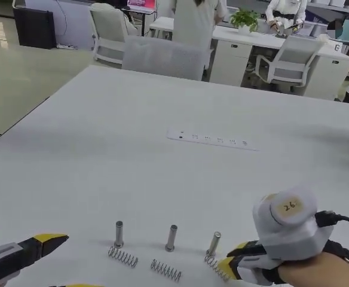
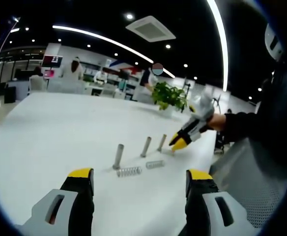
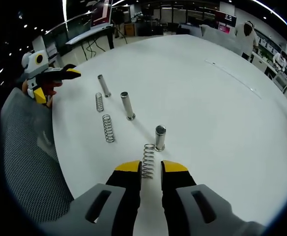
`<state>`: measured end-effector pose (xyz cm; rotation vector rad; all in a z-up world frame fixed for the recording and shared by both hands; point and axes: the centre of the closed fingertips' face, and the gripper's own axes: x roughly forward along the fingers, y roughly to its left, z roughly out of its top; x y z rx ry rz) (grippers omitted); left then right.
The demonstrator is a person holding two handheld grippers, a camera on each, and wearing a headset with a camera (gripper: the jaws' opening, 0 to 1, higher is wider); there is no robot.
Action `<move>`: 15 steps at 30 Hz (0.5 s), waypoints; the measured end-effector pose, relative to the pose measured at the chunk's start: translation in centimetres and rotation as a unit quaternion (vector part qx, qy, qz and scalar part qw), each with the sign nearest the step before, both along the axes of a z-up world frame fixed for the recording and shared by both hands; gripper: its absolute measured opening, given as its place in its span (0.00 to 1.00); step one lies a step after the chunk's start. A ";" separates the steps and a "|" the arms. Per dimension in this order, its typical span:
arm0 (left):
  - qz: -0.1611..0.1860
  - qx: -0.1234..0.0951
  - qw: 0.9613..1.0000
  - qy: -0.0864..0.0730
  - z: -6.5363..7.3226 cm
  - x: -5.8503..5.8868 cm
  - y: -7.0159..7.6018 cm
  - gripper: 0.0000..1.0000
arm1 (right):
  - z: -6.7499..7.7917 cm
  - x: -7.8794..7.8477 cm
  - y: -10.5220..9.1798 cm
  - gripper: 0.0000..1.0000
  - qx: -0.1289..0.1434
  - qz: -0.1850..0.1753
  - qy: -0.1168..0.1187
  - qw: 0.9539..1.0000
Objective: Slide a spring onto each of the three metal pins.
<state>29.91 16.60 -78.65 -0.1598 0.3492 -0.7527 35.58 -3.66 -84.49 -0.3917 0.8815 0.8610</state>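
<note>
Springs (image 1: 122, 256) lay flat on the worktop (image 1: 162, 167), one at 6 o'clock of each upright pin (image 1: 171, 237), right tool (image 3: 152, 167) narrowly parted astride rightmost spring (image 3: 148, 160), left tool (image 2: 139, 173) released wide, at 9 o'clock
</note>
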 end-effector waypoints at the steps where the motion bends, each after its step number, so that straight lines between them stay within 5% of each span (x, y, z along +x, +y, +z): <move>1: 0.000 -0.001 1.000 0.000 0.0 0.0 0.0 0.72 | -0.2 -0.1 0.0 0.13 -0.006 0.003 0.001 1.000; 15: -0.001 -0.001 1.000 0.001 0.0 -0.1 -0.1 0.72 | -1.7 -0.9 -0.3 0.11 -0.036 0.021 0.019 0.999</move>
